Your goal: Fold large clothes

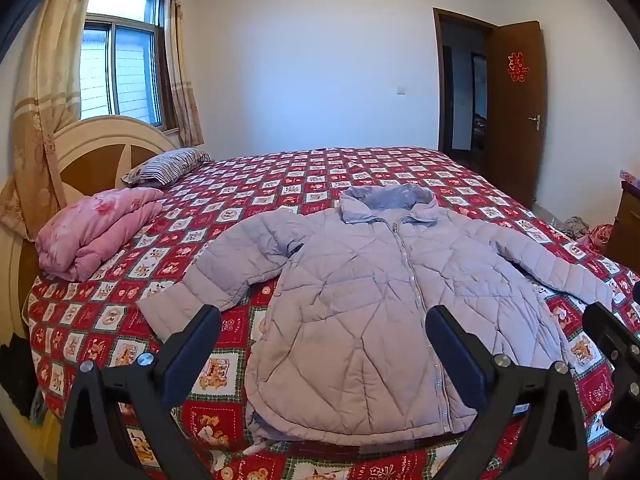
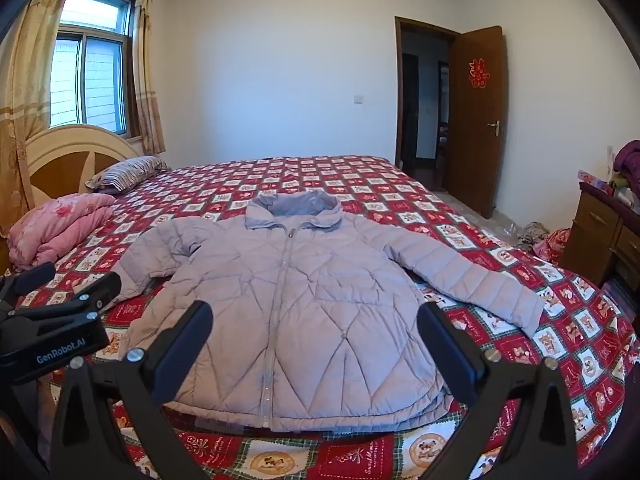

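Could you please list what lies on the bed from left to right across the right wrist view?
Pink folded quilt → striped pillow → lavender quilted jacket, spread flat with its zipper closed, its sleeve cuff reaching farthest right.

The jacket [image 2: 296,304] is quilted, puffy cloth with a faint sheen, lying on a matt printed cotton-like bedspread [image 2: 360,184]. The left hand-held gripper [image 1: 324,344] looks like matt black plastic with shiny metal screws; the far door [image 2: 476,120] seems smooth varnished wood.
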A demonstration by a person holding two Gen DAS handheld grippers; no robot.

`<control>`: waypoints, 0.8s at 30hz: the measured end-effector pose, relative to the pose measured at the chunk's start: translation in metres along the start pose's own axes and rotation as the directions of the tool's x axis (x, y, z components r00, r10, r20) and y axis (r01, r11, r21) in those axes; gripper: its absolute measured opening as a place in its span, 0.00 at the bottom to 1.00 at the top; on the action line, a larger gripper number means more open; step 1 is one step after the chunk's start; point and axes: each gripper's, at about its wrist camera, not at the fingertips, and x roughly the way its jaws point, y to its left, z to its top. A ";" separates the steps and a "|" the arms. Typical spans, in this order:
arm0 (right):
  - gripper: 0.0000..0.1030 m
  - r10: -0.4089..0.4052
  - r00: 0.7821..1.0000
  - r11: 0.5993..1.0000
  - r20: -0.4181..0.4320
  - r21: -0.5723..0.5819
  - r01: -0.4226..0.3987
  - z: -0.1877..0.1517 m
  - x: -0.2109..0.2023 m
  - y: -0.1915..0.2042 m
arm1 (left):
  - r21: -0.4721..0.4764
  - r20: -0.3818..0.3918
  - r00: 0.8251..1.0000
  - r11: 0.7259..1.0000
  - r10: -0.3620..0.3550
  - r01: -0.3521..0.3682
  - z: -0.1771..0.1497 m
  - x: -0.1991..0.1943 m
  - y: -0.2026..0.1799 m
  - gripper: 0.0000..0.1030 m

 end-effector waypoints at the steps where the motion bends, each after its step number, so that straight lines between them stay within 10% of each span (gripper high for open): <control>1: 1.00 0.000 1.000 1.000 0.001 0.000 0.000 0.000 -0.001 -0.001 | 0.001 0.001 1.000 1.000 0.001 -0.001 0.000 0.000 0.000 0.99; 24: 1.00 0.000 1.000 1.000 -0.027 -0.008 -0.001 -0.008 0.011 0.003 | -0.031 0.006 1.000 0.999 0.022 -0.022 0.000 0.002 0.010 0.99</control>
